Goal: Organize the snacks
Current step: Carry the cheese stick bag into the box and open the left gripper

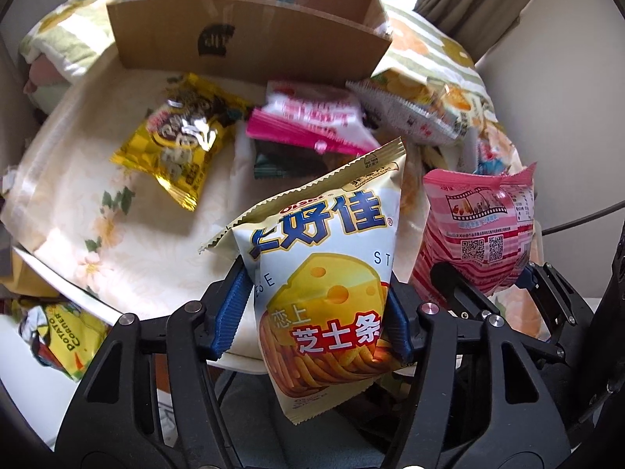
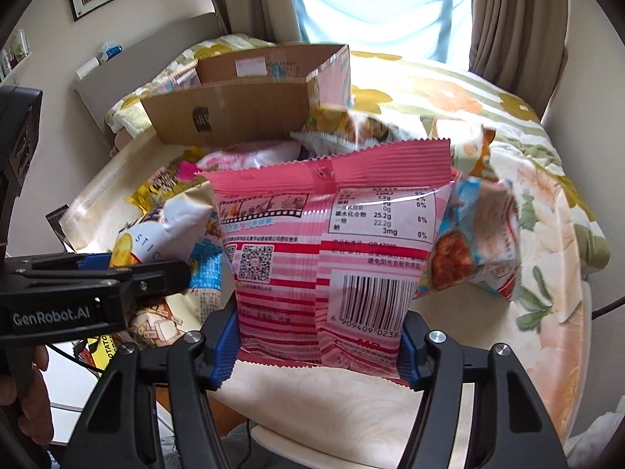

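My left gripper (image 1: 318, 312) is shut on a white cheese-stick snack bag (image 1: 324, 273) and holds it above the bed. My right gripper (image 2: 318, 346) is shut on a pink striped snack bag (image 2: 328, 250); that pink bag also shows in the left wrist view (image 1: 472, 234), to the right of the cheese bag. The left gripper shows side-on in the right wrist view (image 2: 117, 273) with the cheese bag (image 2: 164, 230). An open cardboard box (image 1: 250, 35) stands at the back of the bed, also in the right wrist view (image 2: 234, 109).
A gold snack bag (image 1: 175, 140), a pink-and-white bag (image 1: 312, 121) and a yellow-white bag (image 1: 410, 105) lie on the floral bedcover (image 1: 117, 234) before the box. A yellow potato snack bag (image 1: 66, 336) lies low left. More bags (image 2: 472, 246) sit behind the pink one. Curtains (image 2: 515, 15) hang behind.
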Action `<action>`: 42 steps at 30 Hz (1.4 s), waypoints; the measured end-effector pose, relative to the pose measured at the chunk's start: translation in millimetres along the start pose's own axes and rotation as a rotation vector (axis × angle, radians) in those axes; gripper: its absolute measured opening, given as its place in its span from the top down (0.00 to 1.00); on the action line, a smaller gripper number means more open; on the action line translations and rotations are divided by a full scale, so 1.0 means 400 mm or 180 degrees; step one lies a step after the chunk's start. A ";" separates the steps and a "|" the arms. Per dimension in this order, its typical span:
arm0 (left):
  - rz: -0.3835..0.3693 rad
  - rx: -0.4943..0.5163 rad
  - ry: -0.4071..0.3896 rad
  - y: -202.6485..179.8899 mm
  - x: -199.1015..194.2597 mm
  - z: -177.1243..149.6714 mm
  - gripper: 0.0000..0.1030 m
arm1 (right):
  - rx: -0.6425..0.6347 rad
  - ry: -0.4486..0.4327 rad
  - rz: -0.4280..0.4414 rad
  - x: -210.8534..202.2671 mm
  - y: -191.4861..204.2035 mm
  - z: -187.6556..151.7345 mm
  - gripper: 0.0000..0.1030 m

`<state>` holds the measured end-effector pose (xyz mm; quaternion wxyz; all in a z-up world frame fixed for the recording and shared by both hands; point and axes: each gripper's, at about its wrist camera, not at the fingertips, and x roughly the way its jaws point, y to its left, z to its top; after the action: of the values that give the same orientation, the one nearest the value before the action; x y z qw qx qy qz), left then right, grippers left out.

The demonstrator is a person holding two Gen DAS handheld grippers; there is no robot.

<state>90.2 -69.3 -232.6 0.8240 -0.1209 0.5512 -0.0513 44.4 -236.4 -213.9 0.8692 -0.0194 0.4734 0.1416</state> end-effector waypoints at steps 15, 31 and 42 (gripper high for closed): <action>0.0183 0.0264 -0.0827 0.050 -0.286 0.203 0.44 | -0.0001 -0.0516 -0.0035 -0.162 0.061 0.242 0.41; 0.0276 0.0791 -0.0678 0.211 -0.179 0.674 0.44 | 0.0433 -0.0273 -0.0121 0.061 0.129 0.604 0.41; 0.0392 0.1104 -0.0389 0.220 0.029 0.740 0.36 | 0.0628 0.0068 -0.0180 0.225 0.106 0.656 0.41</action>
<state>362.9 55.4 -158.1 0.8660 0.0540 0.4894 -0.0876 293.7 -131.3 -139.7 0.8654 0.0514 0.4935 0.0694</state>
